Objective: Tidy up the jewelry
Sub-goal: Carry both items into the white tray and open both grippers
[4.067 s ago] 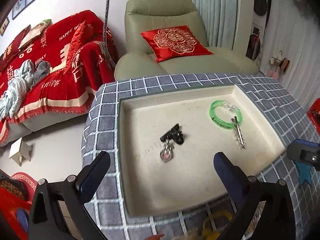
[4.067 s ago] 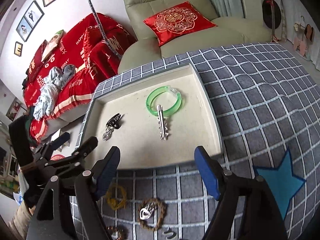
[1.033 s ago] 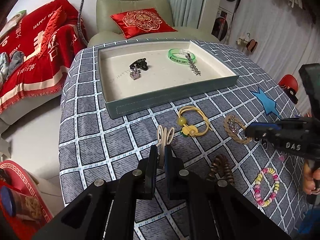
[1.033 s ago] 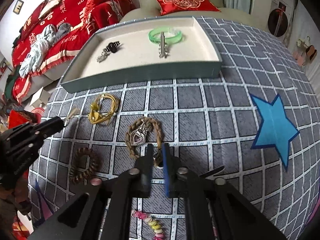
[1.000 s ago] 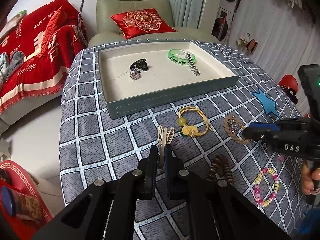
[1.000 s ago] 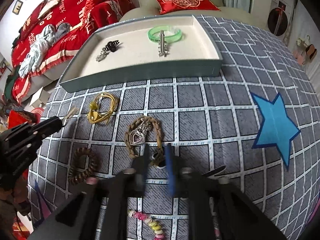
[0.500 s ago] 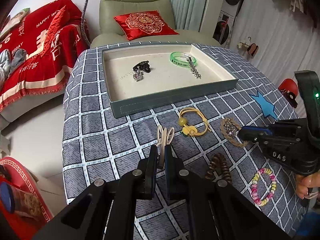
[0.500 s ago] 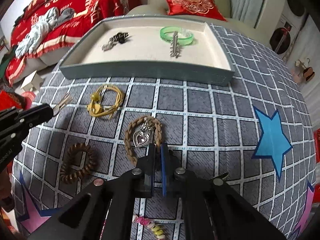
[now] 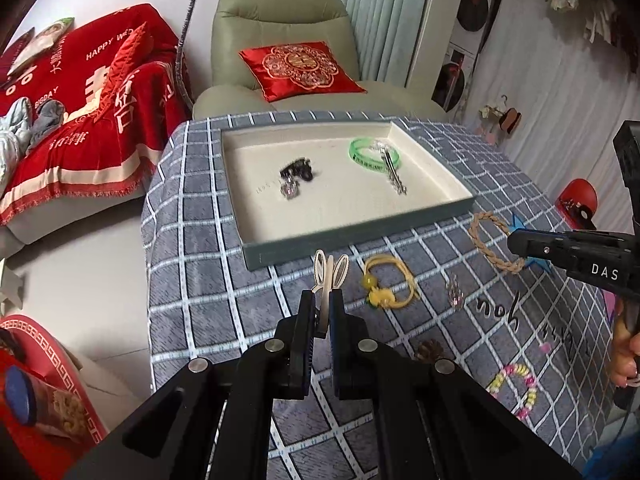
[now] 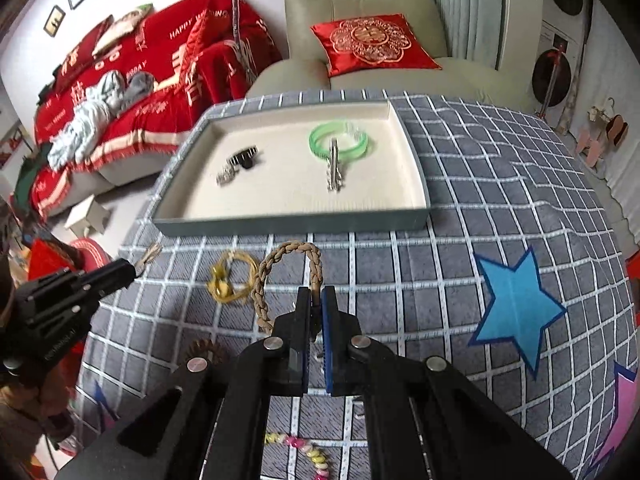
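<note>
My left gripper (image 9: 325, 304) is shut on a cream bunny-ear hair clip (image 9: 330, 271), held above the checked cloth just in front of the tray (image 9: 360, 236). My right gripper (image 10: 316, 300) is shut on a braided rope bracelet (image 10: 280, 276) and holds it lifted; it also shows in the left wrist view (image 9: 490, 244). The grey tray (image 10: 288, 225) holds a green bangle (image 10: 340, 140), a silver hair clip (image 10: 334, 168), a black clip (image 10: 242, 158) and a small charm (image 10: 225, 176). A heart pendant (image 9: 455, 294) lies on the cloth.
On the cloth lie a yellow hair tie (image 9: 388, 284), a brown spiral tie (image 10: 206, 354), a pastel bead bracelet (image 9: 516, 388) and a blue star patch (image 10: 516, 300). A green armchair (image 9: 280, 40) stands behind the table, a red sofa (image 9: 80, 100) at left.
Both grippers rose and moved toward the tray. The right gripper lifted the braided bracelet off the cloth; the heart pendant stayed behind. The left still holds the hair clip.
</note>
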